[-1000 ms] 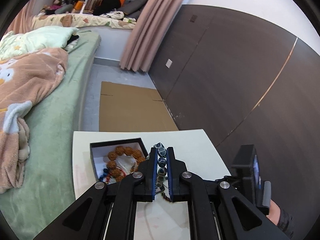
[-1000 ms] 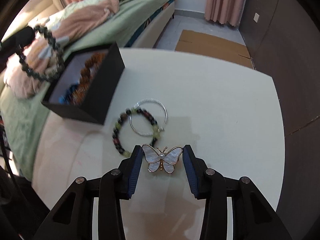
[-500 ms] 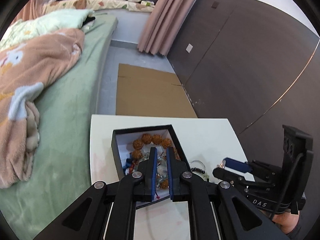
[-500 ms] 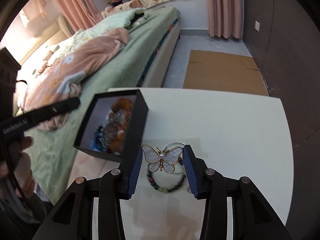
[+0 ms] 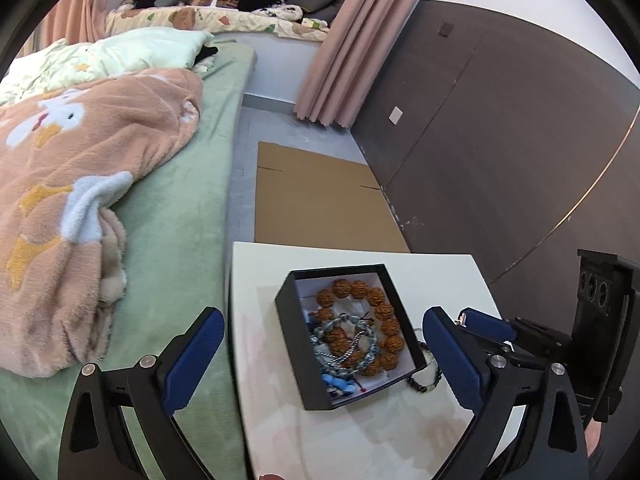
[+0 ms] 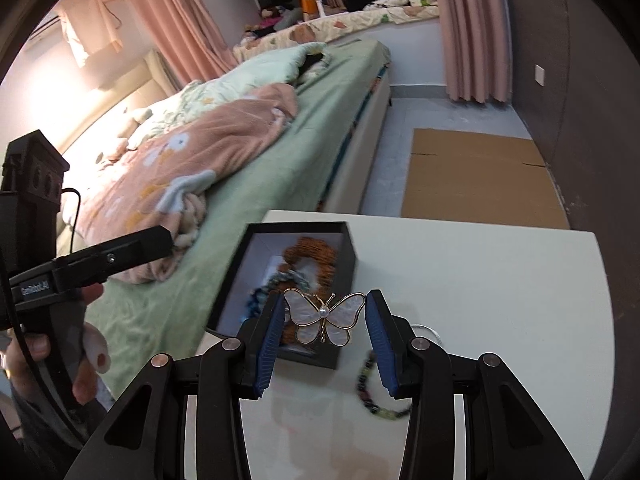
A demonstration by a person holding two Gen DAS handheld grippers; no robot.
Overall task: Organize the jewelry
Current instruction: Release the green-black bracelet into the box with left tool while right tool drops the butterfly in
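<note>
A black jewelry box stands on the white table. It holds a brown bead bracelet and a grey-blue bead bracelet. My left gripper is open and empty, held above the box. My right gripper is shut on a pearly butterfly brooch, held above the table just right of the box. A dark bead bracelet and a silver bangle lie on the table under my right gripper. The bracelet also shows in the left wrist view.
A bed with a green sheet and a pink blanket runs along the table's left side. Flat cardboard lies on the floor beyond the table. A dark panelled wall stands on the right.
My left gripper opened and dropped the grey-blue bead bracelet into the box. My right gripper lifted the butterfly brooch off the table and moved it toward the box.
</note>
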